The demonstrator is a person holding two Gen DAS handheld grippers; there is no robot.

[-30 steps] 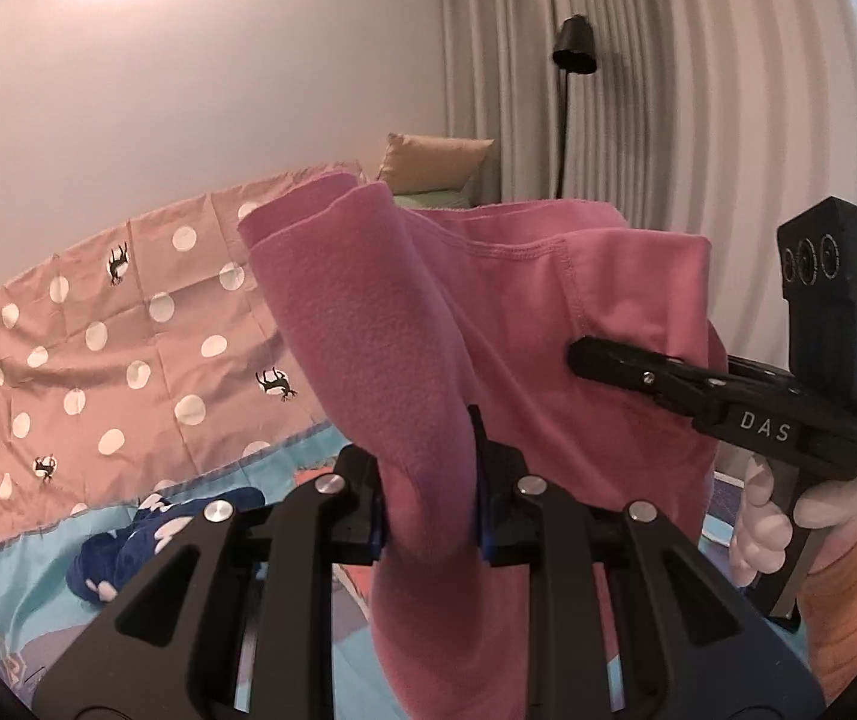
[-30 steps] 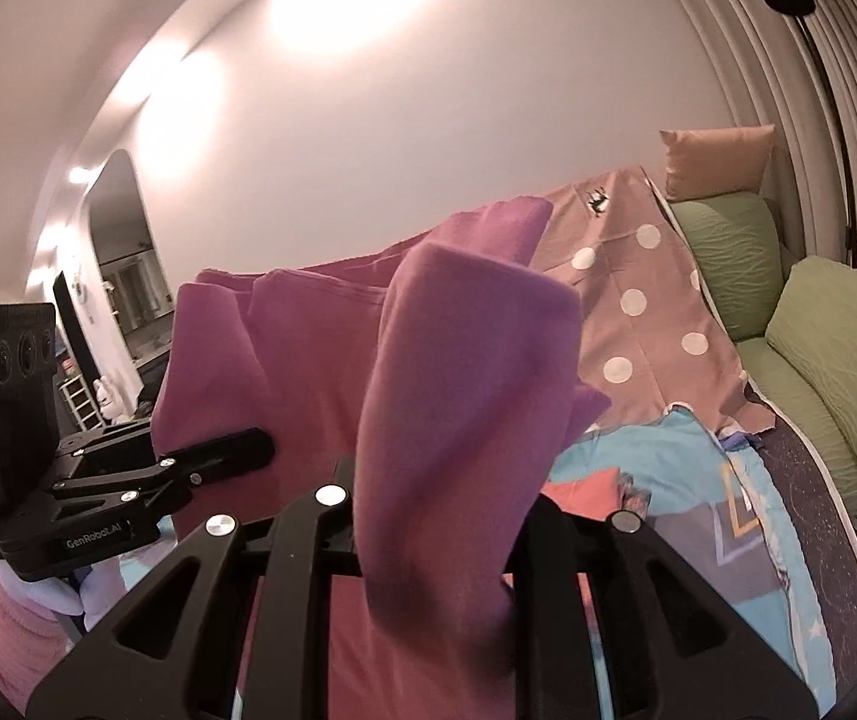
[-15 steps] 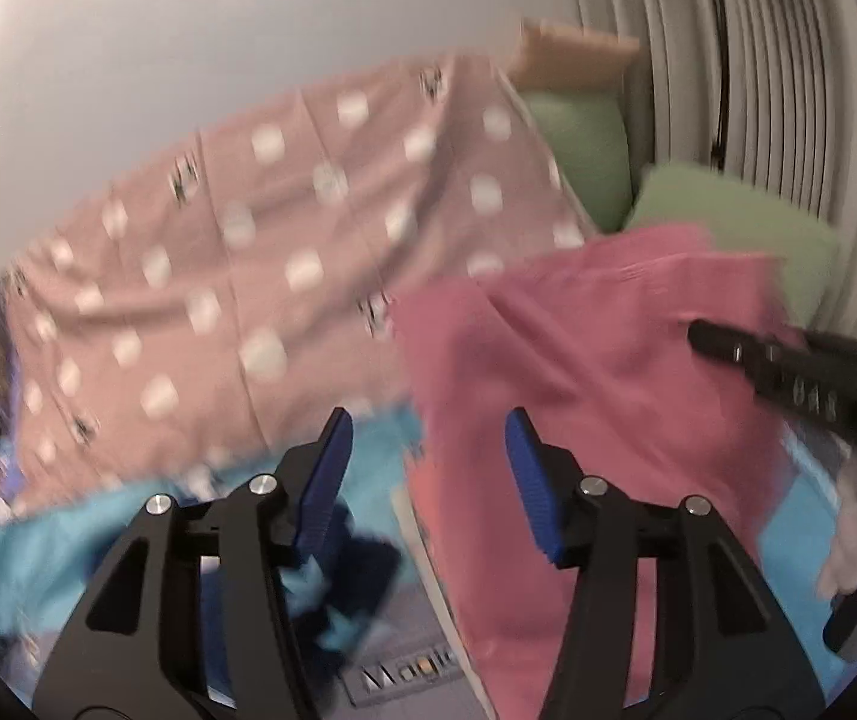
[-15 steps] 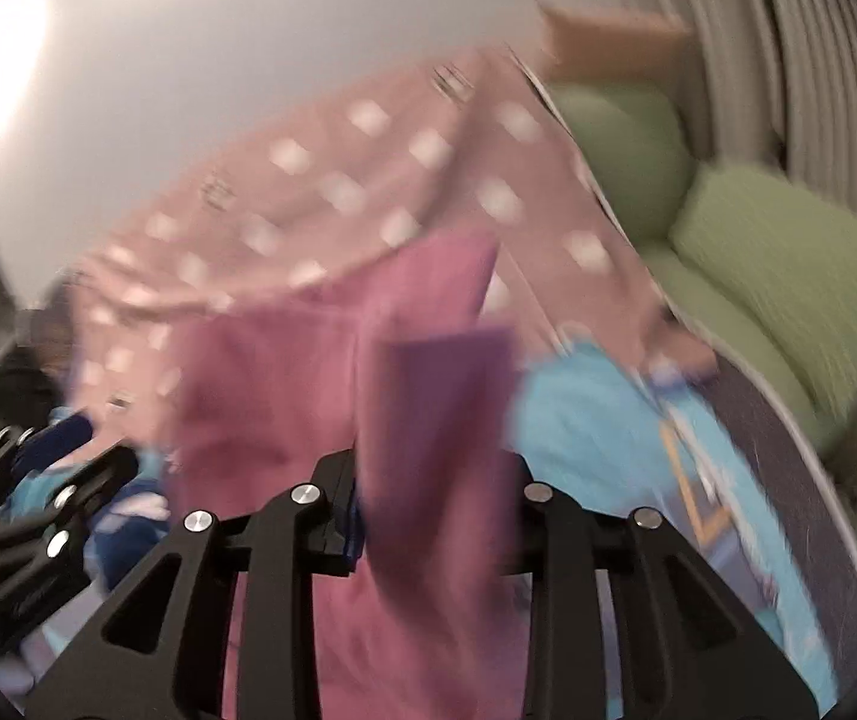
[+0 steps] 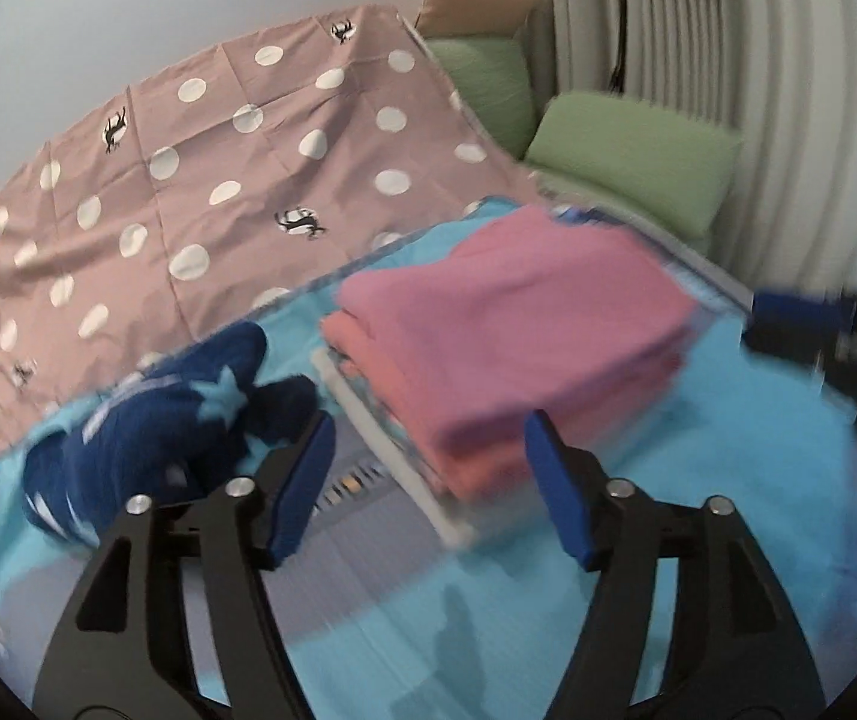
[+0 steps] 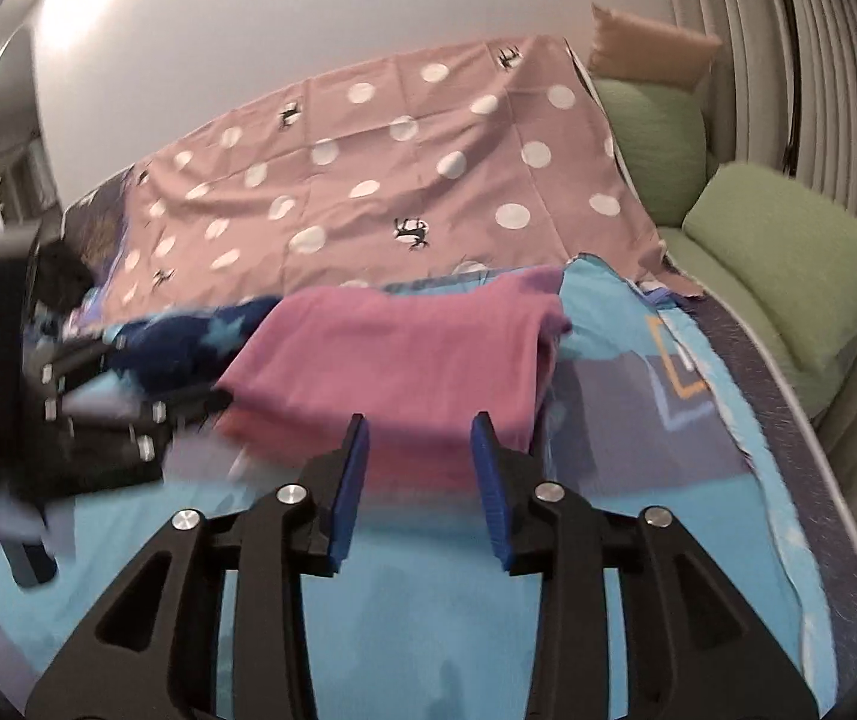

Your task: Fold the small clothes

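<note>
A folded pink garment (image 5: 512,336) lies on top of a small stack of folded clothes on the blue bedspread (image 5: 488,618); it also shows in the right wrist view (image 6: 398,360). My left gripper (image 5: 428,468) is open and empty just in front of the stack. My right gripper (image 6: 419,468) is open and empty at the stack's near edge. The right gripper shows blurred at the right of the left wrist view (image 5: 836,336); the left one at the left of the right wrist view (image 6: 86,420).
A crumpled navy garment with light stars (image 5: 170,420) lies left of the stack. A pink polka-dot sheet (image 5: 218,180) covers the bed behind. Green pillows (image 6: 788,258) line the right side by the curtain.
Both grippers held the pink garment up in the air. The left let go first, then the right. The garment now lies folded on the stack and both grippers are open.
</note>
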